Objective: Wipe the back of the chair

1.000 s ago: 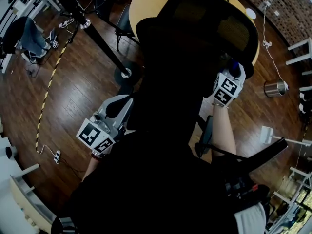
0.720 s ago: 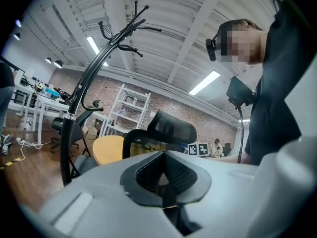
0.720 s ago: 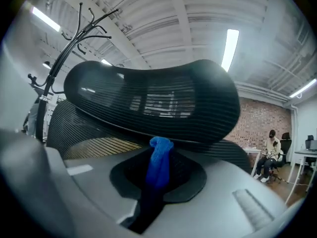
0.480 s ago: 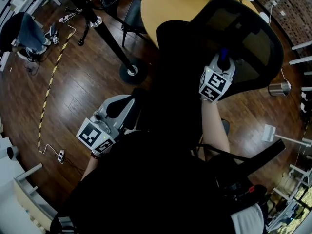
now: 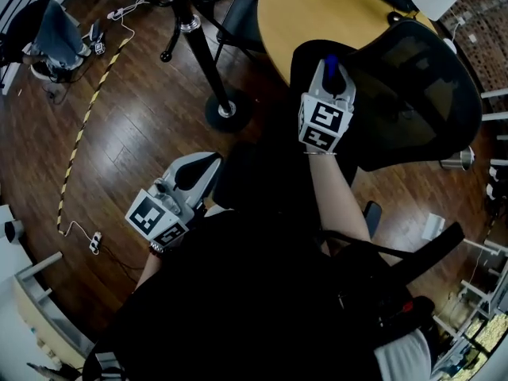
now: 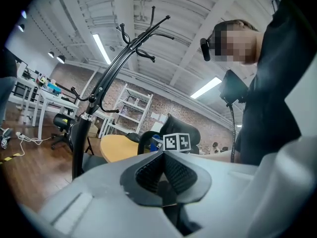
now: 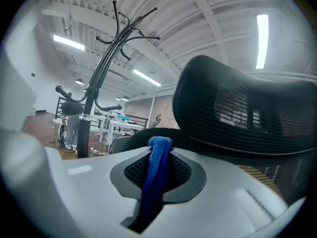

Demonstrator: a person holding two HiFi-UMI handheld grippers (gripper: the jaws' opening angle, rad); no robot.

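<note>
Across most of the head view runs the dark wood floor (image 5: 119,157). At the top centre sits the round tan table (image 5: 317,14). Just right of it, upper right of the frame, is the chair (image 5: 421,94): black, mesh back, turned so its back edge faces me. In the right gripper view that mesh fills the right half and curves over the top of the jaws.

Next in size is the black coat stand (image 5: 202,54), upper centre-left w/ its round base on the floor. It rises at centre-left in both gripper views.

My right gripper (image 5: 332,63) is at top centre, arm stretched fwd, marker cube facing up. It sits at the left edge of the chair back. Its jaws are clamped on a blue cloth (image 7: 156,177), which sticks up past the tips right below the mesh (touching or just short, can't tell).

My left gripper (image 5: 208,165) hangs lower left of centre, over bare floor and well apart from the chair. Its jaws are pressed together w/ nothing between them.

Smaller bits: a yellow-black striped cable (image 5: 83,117) snakes down the left side. A small metal can (image 5: 454,161) stands at the right edge.
</note>
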